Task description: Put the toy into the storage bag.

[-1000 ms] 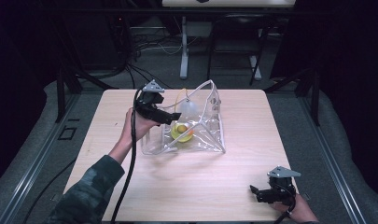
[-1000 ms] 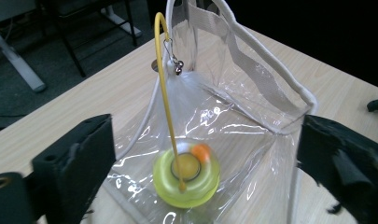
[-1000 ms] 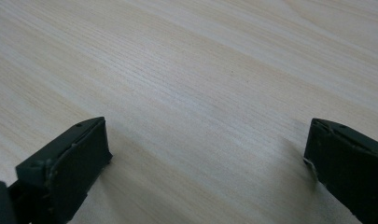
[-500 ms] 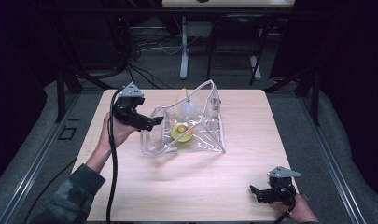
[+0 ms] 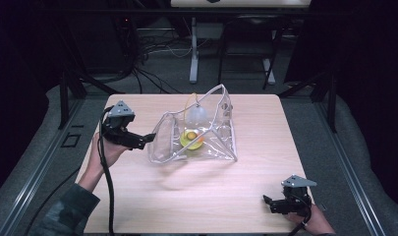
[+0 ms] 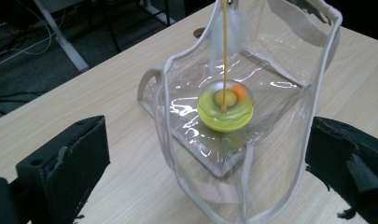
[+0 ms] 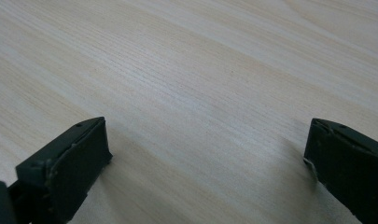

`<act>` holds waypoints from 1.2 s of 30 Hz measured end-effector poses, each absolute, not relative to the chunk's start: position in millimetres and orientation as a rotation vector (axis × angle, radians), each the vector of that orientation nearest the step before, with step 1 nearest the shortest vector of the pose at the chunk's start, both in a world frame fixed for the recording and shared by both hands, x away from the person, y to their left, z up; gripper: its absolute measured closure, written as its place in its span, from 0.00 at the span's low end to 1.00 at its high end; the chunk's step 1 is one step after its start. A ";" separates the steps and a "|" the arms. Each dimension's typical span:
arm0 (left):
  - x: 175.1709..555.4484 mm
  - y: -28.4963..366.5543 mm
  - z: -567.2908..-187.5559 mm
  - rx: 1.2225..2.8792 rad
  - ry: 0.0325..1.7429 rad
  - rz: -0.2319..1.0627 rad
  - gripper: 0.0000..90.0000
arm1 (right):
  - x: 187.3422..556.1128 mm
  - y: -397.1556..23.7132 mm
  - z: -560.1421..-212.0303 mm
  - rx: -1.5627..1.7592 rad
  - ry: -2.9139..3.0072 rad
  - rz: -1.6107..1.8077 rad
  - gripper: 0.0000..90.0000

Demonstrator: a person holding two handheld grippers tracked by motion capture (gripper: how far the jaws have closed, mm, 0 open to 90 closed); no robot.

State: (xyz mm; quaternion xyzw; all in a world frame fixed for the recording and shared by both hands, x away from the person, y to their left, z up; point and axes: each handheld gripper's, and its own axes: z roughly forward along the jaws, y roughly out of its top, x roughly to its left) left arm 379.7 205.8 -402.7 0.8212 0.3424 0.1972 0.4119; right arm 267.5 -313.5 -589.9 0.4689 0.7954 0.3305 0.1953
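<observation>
A pale wood-grain counter [image 5: 196, 196] carries it all. Sitting directly on it, toward the far middle, a clear plastic bag [image 5: 216, 142] trimmed in beige, lying open on its side. The near half of the counter shows bare wood.

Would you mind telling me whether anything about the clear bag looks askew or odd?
The clear bag lies tipped on its side on the table, mouth toward the open left gripper. A yellow-green toy sits inside. Nothing looks spilled or damaged.
</observation>
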 end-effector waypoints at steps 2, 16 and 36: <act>377.1 209.7 -407.2 2.064 0.875 0.502 0.00 | 267.5 -313.5 -589.9 1.314 2.229 0.926 0.00; 359.3 228.8 -444.8 2.100 0.952 0.466 0.00 | 267.4 -313.3 -589.9 1.318 2.229 0.934 0.00; 337.8 253.2 -501.9 2.056 1.085 0.412 0.00 | 267.4 -313.4 -589.8 1.318 2.229 0.933 0.00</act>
